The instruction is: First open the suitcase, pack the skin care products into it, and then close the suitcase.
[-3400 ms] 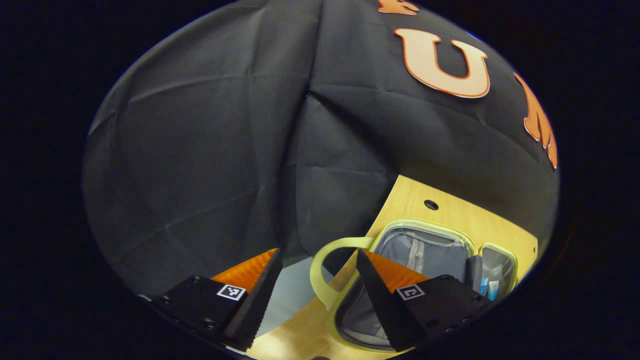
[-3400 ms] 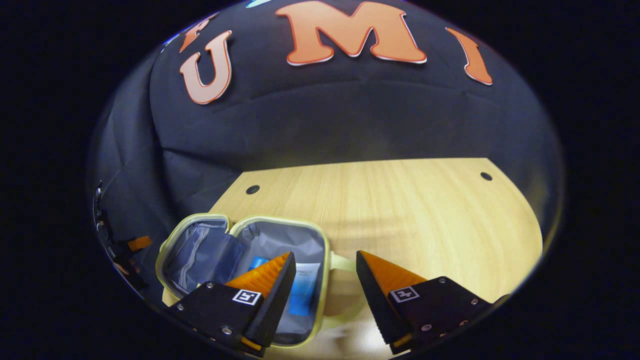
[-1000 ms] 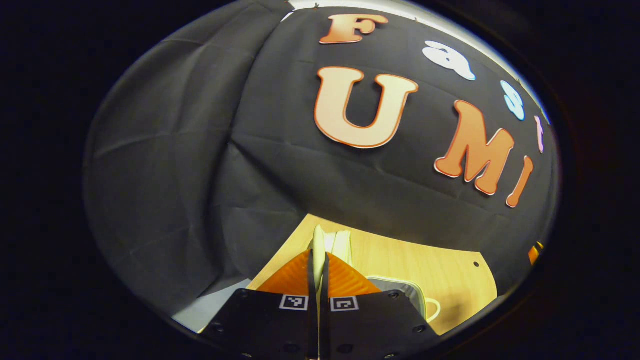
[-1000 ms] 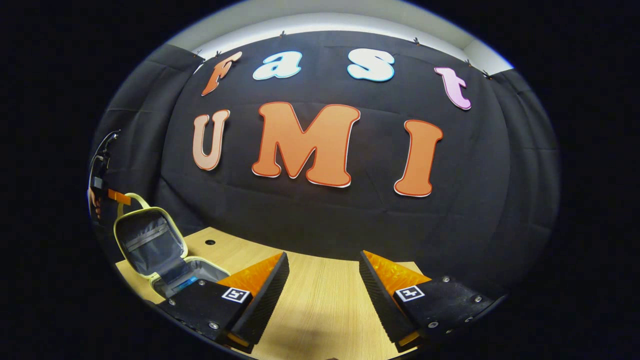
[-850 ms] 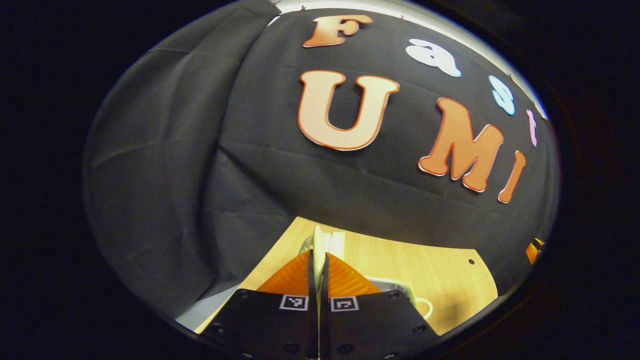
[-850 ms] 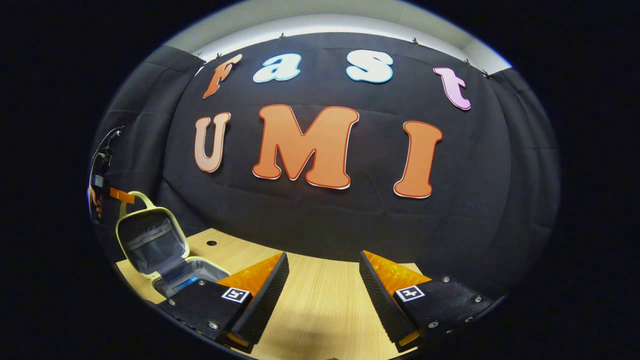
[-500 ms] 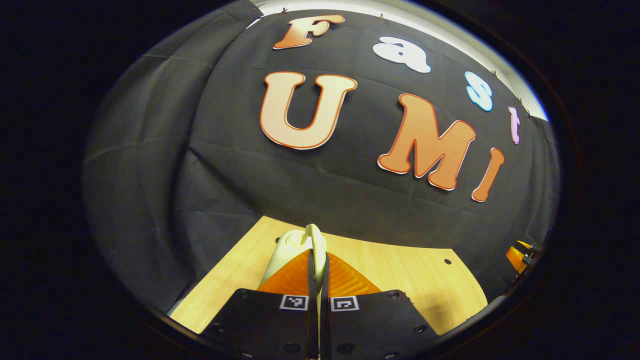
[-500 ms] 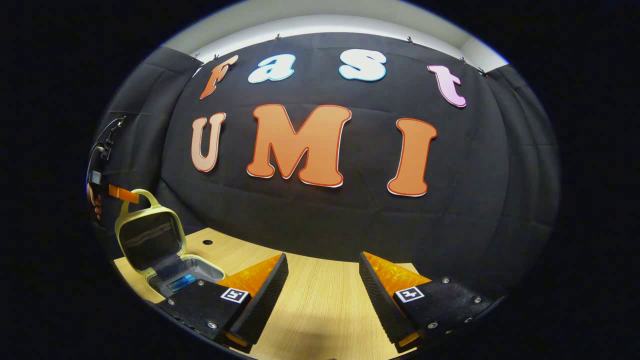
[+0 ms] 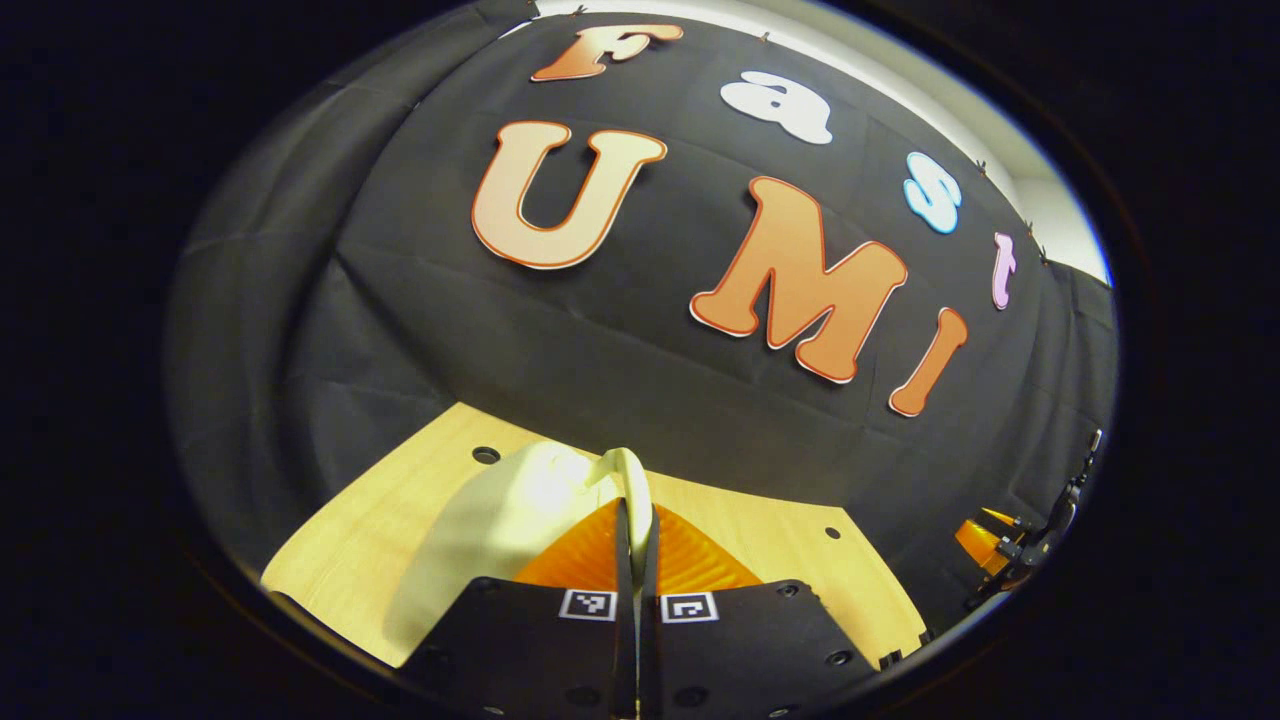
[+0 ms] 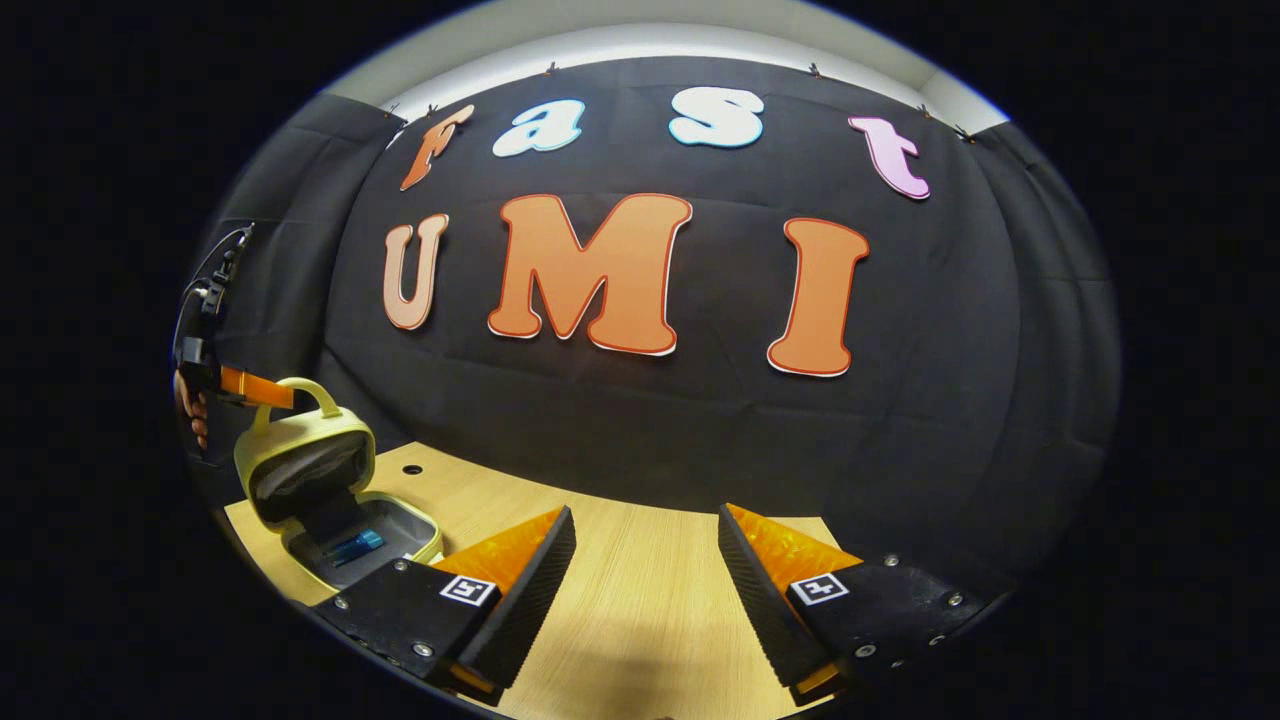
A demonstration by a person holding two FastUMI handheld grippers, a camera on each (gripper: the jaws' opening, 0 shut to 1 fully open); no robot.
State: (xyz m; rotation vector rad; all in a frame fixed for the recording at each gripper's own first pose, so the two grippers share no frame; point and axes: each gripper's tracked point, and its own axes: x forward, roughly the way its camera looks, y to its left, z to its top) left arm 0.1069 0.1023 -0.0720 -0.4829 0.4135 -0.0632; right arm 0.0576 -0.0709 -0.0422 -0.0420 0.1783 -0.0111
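Observation:
A small pale-yellow suitcase [image 10: 305,455] with grey lining sits at the left of the wooden table [image 10: 640,590] in the right gripper view, its lid half lowered over the base. A blue skin care product [image 10: 352,547] lies inside the base. My left gripper [image 9: 635,520] is shut on the lid's yellow handle [image 9: 632,480]; the lid's outer shell [image 9: 490,530] curves away to its left. That same left gripper [image 10: 262,393] appears far left in the right gripper view, held by a hand. My right gripper [image 10: 640,560] hangs open over bare table, well right of the suitcase.
Small round holes [image 9: 485,455] mark the tabletop near its back edge. The other gripper's orange fingers [image 9: 985,540] show at the far right of the left gripper view. Black cloth walls close the table behind and at the sides.
My left gripper closed on the lid's handle and has swung the lid up and over, from lying flat open to tilting down over the base. The right gripper rose and stays open.

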